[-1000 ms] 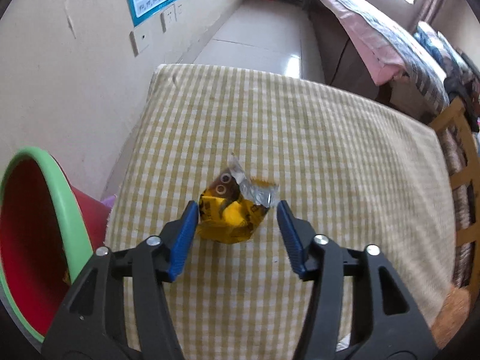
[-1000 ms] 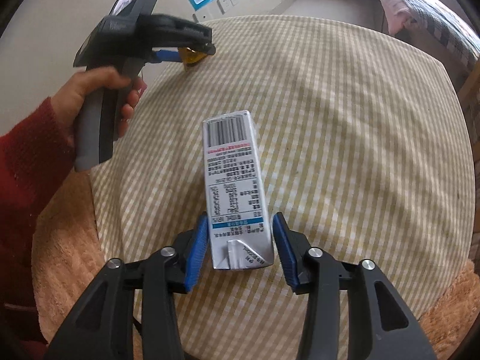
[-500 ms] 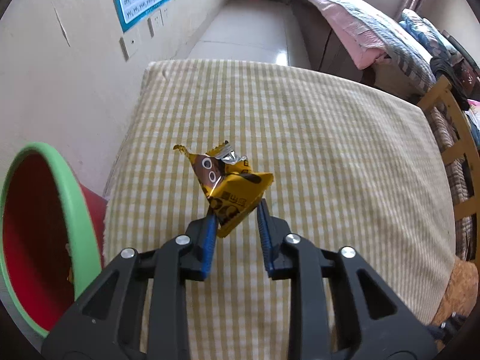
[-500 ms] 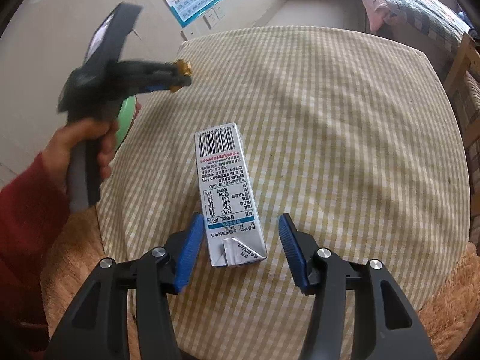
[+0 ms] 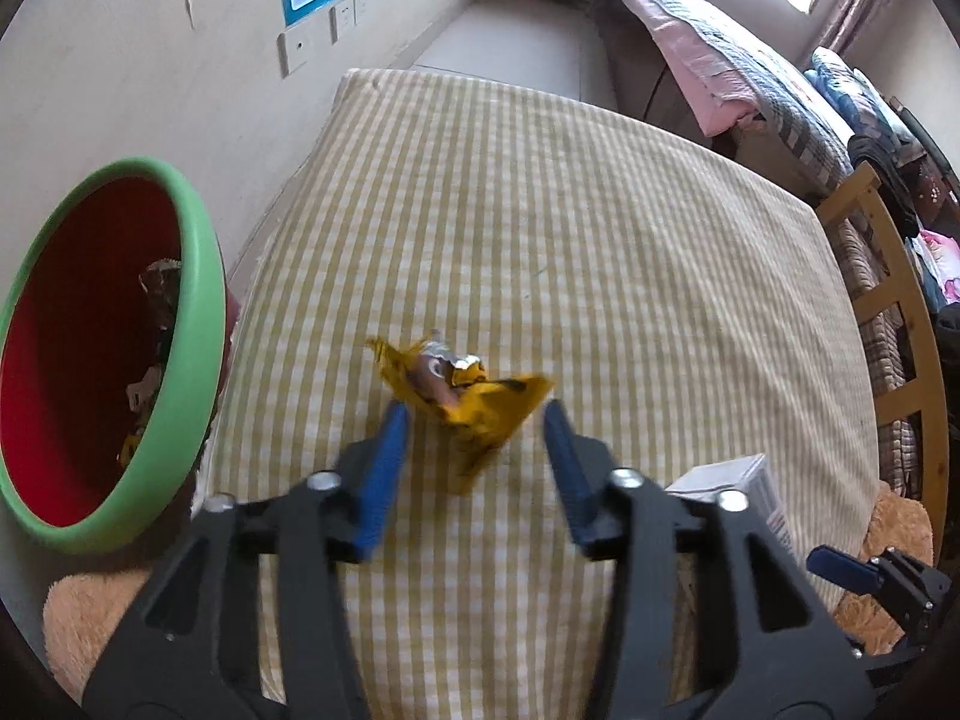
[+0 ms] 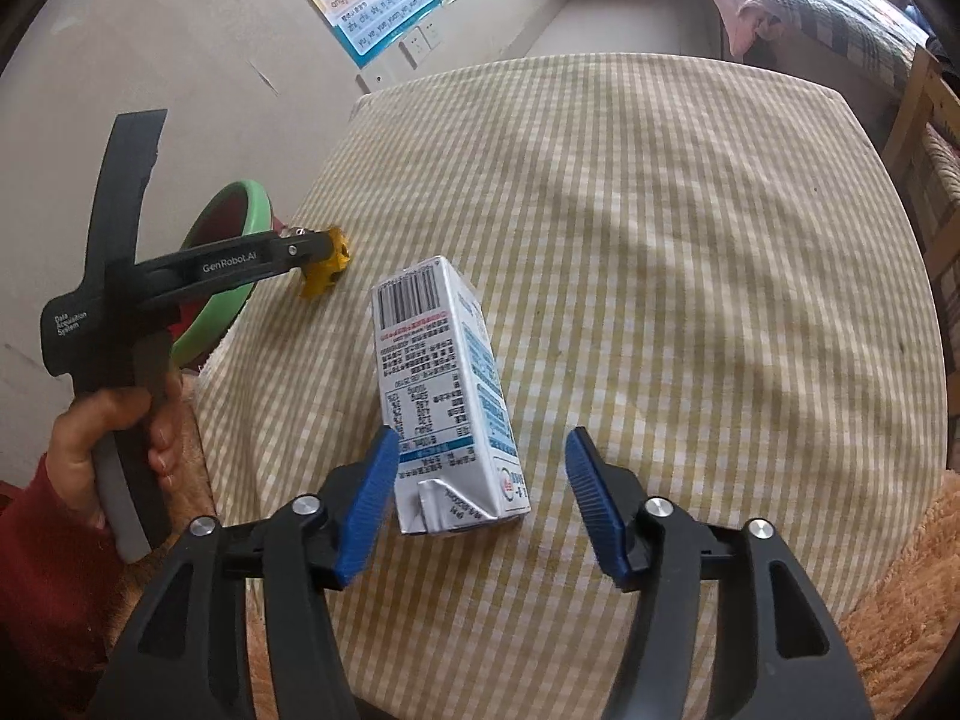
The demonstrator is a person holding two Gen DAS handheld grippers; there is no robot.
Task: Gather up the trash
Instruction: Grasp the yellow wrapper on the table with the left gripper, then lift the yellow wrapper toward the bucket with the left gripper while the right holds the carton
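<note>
Opening left tongs [image 5: 474, 414] around yellow wrapper [image 5: 474, 402], right tongs [image 6: 483, 444] parted beside carton [image 6: 444, 384]

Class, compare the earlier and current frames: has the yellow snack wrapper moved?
Yes. The yellow snack wrapper has left its spot on the checked tablecloth and moved toward the green-rimmed bin, now lying loose between the left hand-held gripper's just-opened jaws.

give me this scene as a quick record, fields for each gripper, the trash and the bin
left gripper: jaws open, just been opening; yellow wrapper between them, not pinched
right gripper: jaws open, just been opening; either side of the drink carton
drink carton: lying on the checked tablecloth, barcode end away from the right gripper
bin: red, green rim, beside the table edge, some trash inside
yellow wrapper place: over the tablecloth, not in the bin
</note>
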